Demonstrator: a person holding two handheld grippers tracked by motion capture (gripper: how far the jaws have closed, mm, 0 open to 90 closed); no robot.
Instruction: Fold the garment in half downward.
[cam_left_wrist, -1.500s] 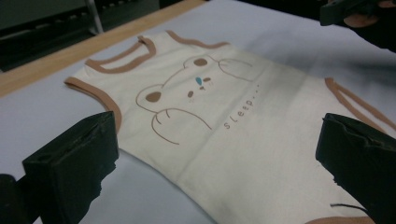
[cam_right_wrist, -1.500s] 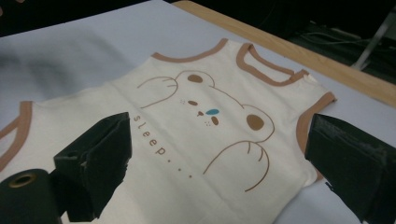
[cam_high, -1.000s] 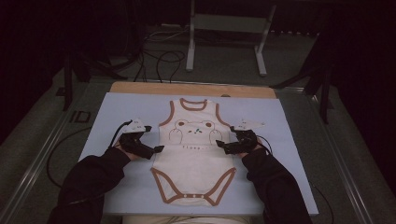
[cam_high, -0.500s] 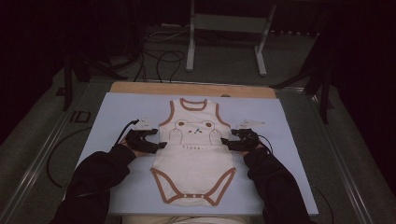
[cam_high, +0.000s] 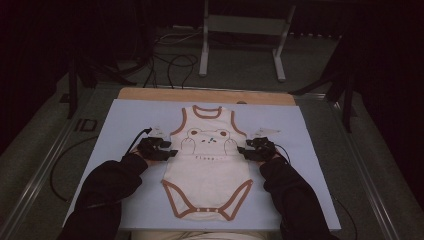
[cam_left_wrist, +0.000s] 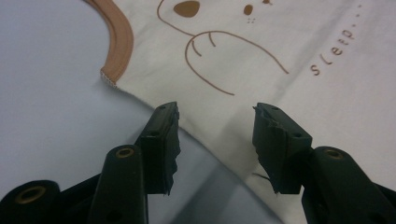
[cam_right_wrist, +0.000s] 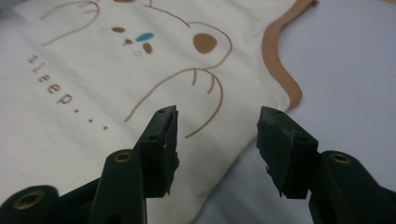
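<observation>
A cream baby bodysuit with brown trim and a bear print lies flat on a pale blue mat. My left gripper lies at its left side edge, just below the armhole. In the left gripper view the jaws straddle that edge of the bodysuit, and the fabric lies flat between them. My right gripper is at the right side edge. Its jaws straddle that edge of the bodysuit the same way. Both pairs of jaws have just been closing and stand half apart, with the pads off the cloth.
A wooden board edge shows beyond the mat's far end. Behind it on the floor are a metal stand and loose cables. Dark stand legs rise at the table's left. The mat is bare outside the garment.
The left hand has shifted a little toward the bodysuit and dropped lower. The right hand has stayed in place. Both pairs of jaws look narrower than before.
</observation>
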